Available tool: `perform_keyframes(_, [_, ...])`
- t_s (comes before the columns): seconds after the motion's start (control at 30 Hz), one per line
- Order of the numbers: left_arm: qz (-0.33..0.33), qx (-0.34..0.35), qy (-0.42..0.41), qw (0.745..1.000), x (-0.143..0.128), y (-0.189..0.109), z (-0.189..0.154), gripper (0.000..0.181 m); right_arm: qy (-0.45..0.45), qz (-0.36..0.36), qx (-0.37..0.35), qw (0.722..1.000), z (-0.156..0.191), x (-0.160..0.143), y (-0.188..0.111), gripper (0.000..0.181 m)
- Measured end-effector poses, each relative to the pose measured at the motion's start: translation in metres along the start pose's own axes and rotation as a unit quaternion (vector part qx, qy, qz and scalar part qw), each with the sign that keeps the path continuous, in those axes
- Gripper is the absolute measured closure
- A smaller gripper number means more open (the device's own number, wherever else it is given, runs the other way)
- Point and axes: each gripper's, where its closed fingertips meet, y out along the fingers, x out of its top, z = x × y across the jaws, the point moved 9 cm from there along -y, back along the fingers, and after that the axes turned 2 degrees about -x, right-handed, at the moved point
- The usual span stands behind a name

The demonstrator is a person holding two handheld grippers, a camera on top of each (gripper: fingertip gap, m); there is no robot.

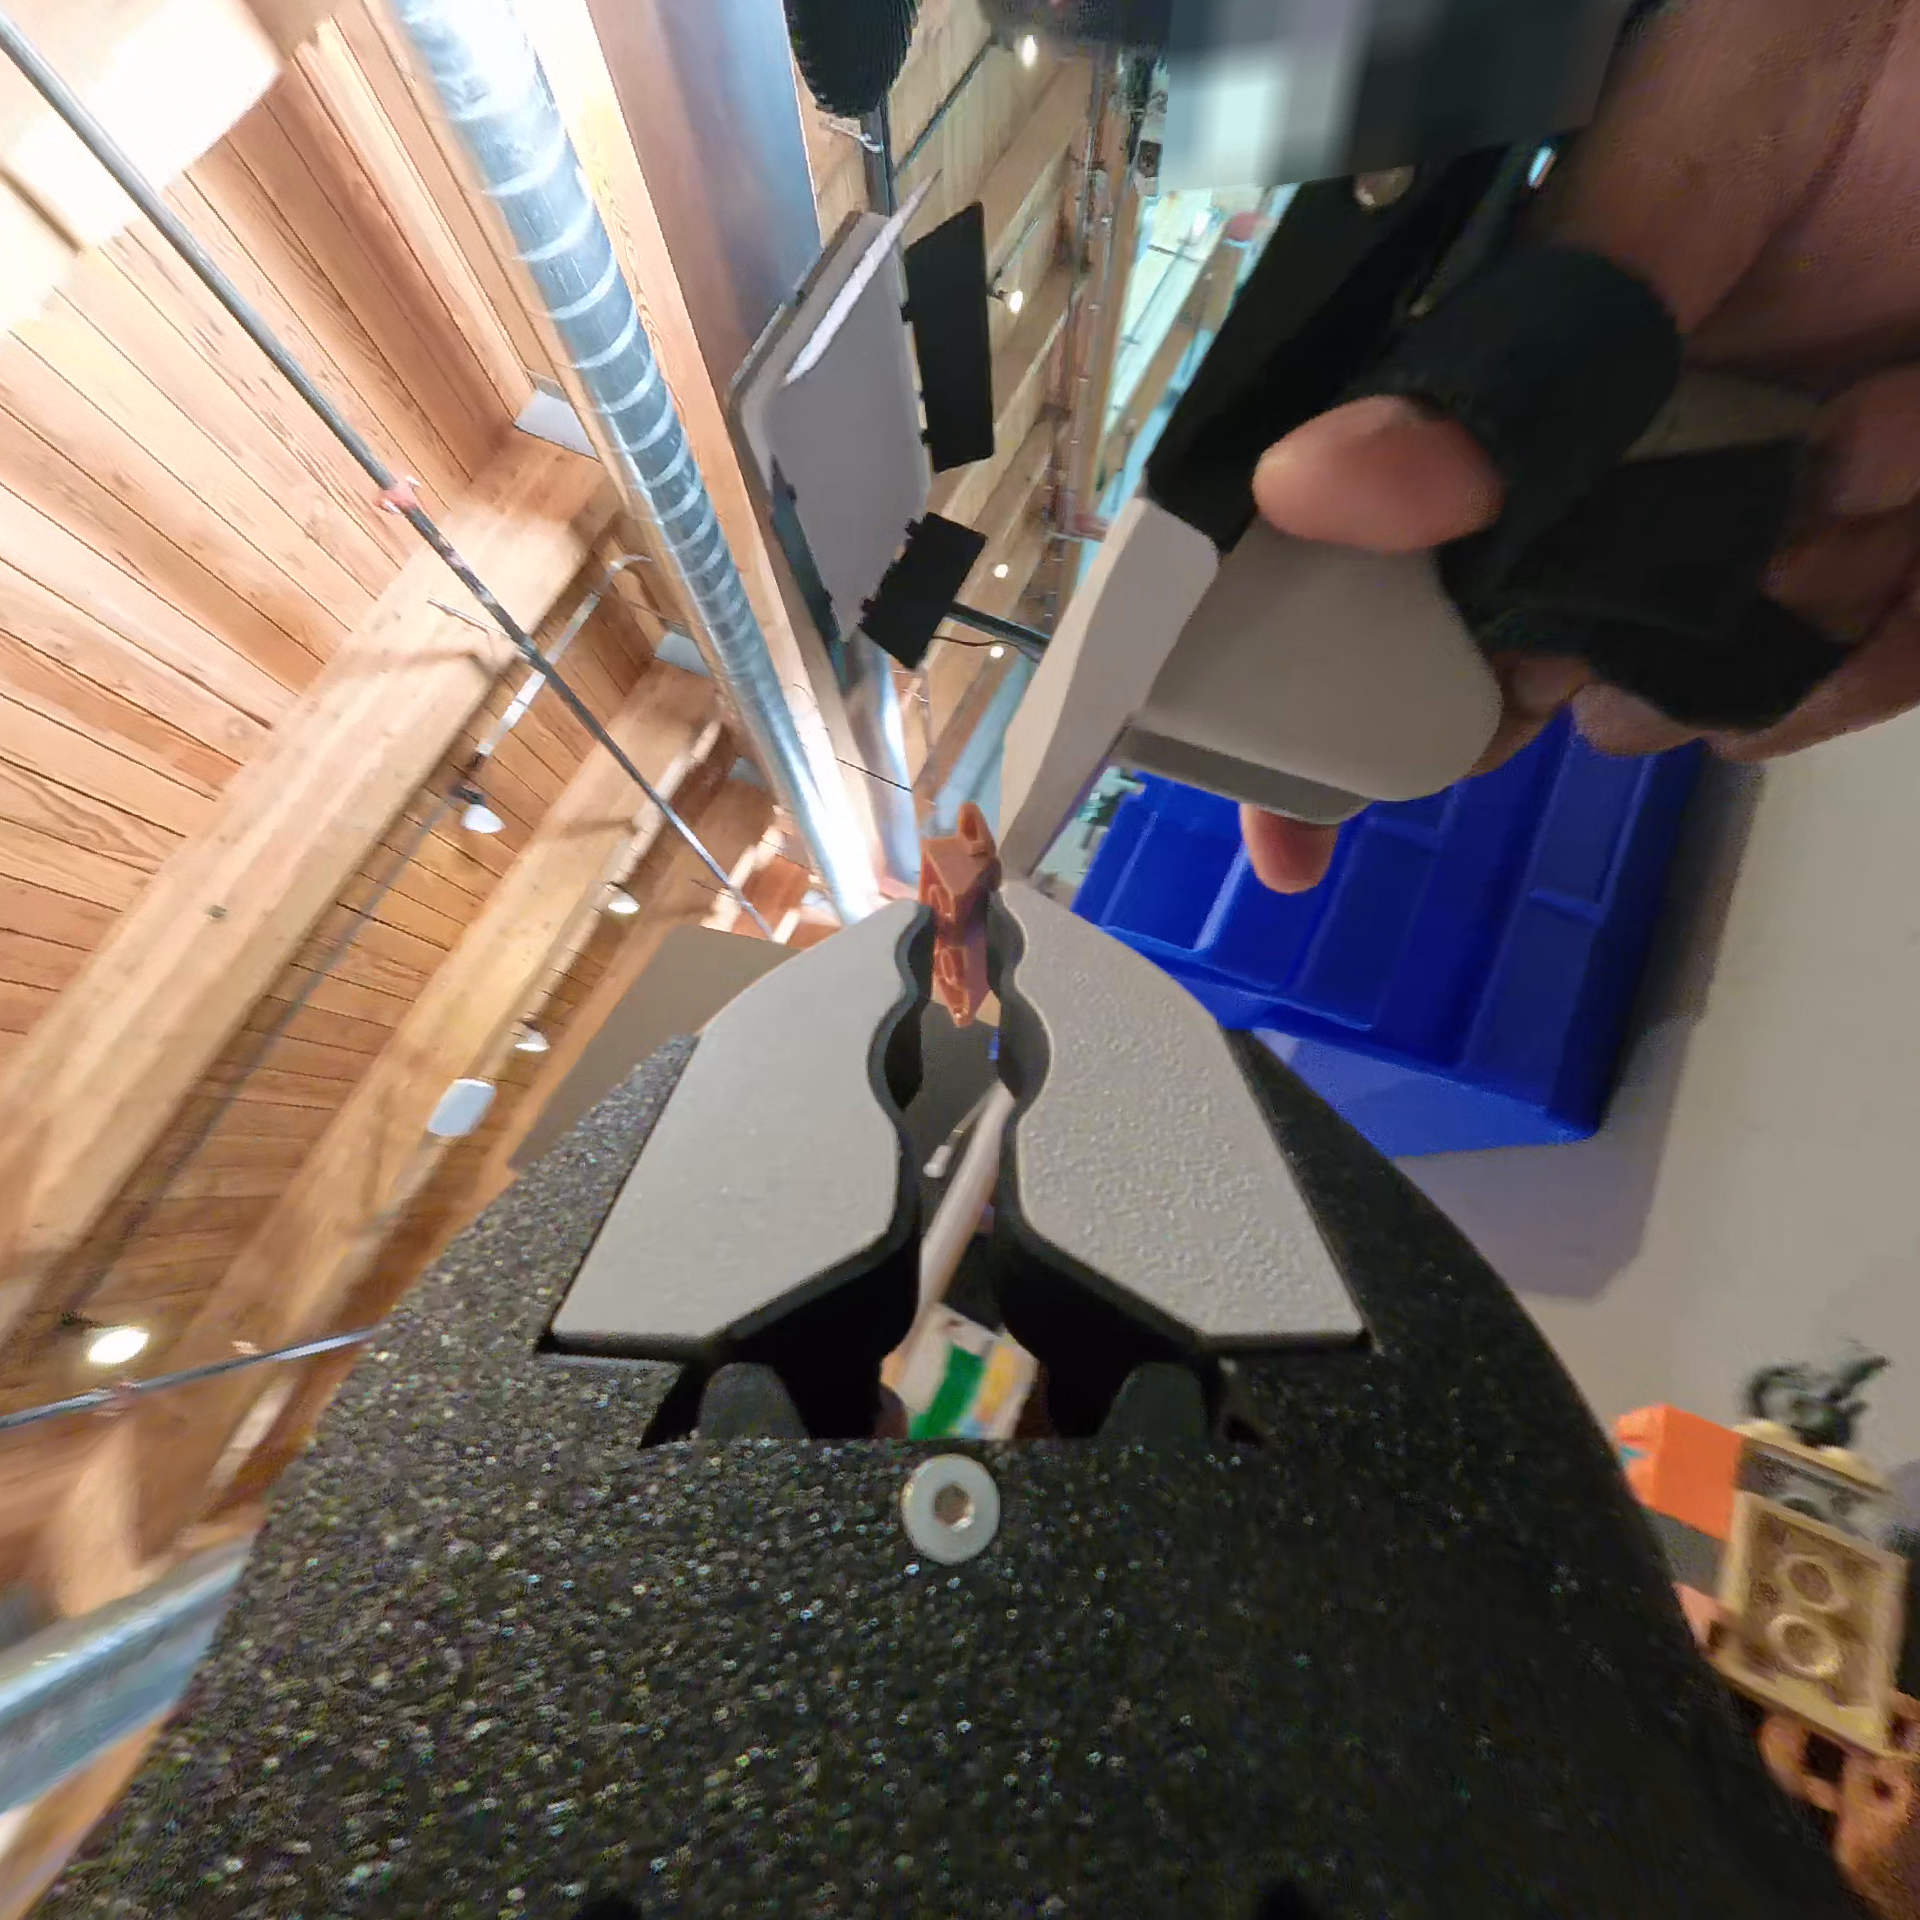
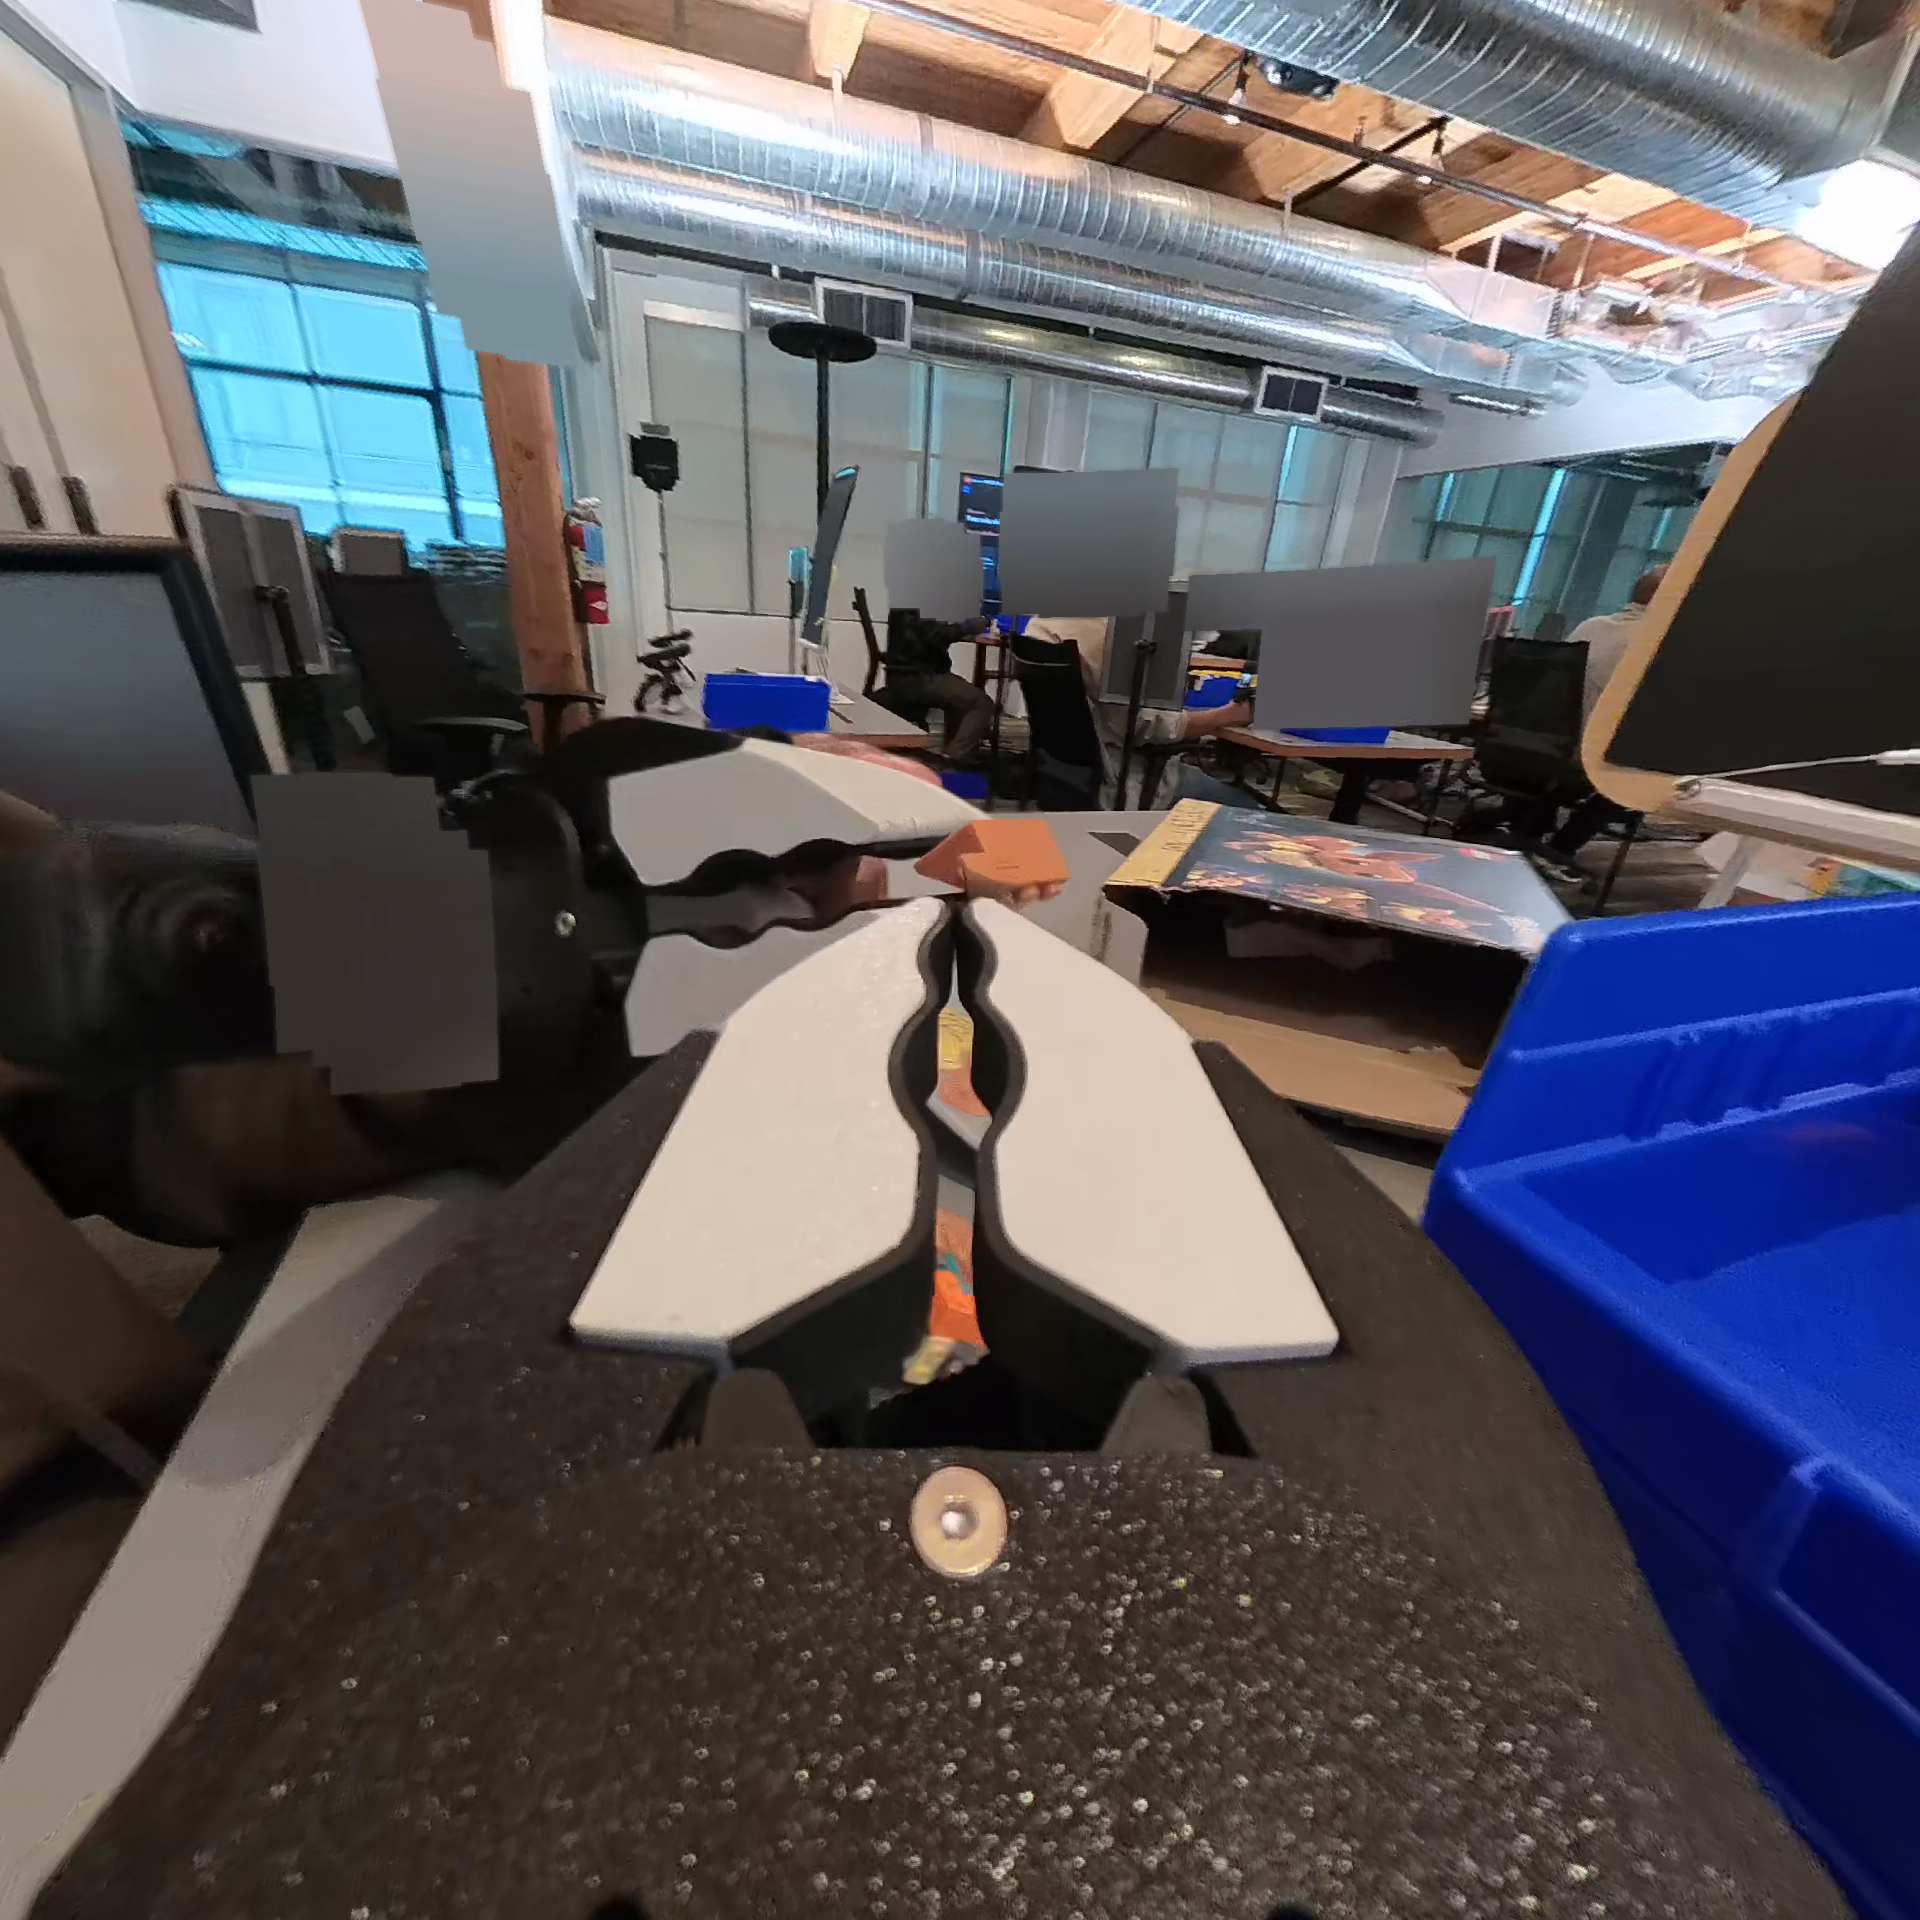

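Note:
My left gripper (image 1: 961,920) is shut on a small reddish-brown brick piece (image 1: 958,862) that sticks out past its fingertips. The same piece (image 2: 1013,852) shows in the right wrist view, pinched at the tips of the left gripper (image 2: 940,868), which reaches in from the left. My right gripper (image 2: 956,920) is shut with nothing between its pads. Its tips sit right under the brown piece; I cannot tell whether they touch it. In the left wrist view a finger (image 1: 1081,675) of the right gripper ends just beside the piece, held by a hand in a black fingerless glove (image 1: 1558,416).
A blue bin (image 2: 1714,1195) stands close on the right and also shows in the left wrist view (image 1: 1403,935). An open cardboard box with a printed lid (image 2: 1351,873) lies behind the piece. A tan brick assembly (image 1: 1808,1600) and an orange piece (image 1: 1673,1455) lie on the grey table (image 1: 1662,1122). Less than 4 cm separates the two grippers' tips.

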Motion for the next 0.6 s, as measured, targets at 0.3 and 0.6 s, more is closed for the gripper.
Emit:
perform_keyframes(0.3, [-0.015, -0.263, -0.454, 0.851, -0.027, 0.011, 0.014, 0.173, -0.421, 0.038, -0.111, 0.899, 0.009, 0.002, -0.016, 0.168])
perform_keyframes(0.6, [-0.027, -0.394, -0.488, 0.778, -0.039, 0.008, 0.007, 0.172, -0.382, 0.072, -0.037, 0.920, 0.011, -0.008, -0.011, 0.158])
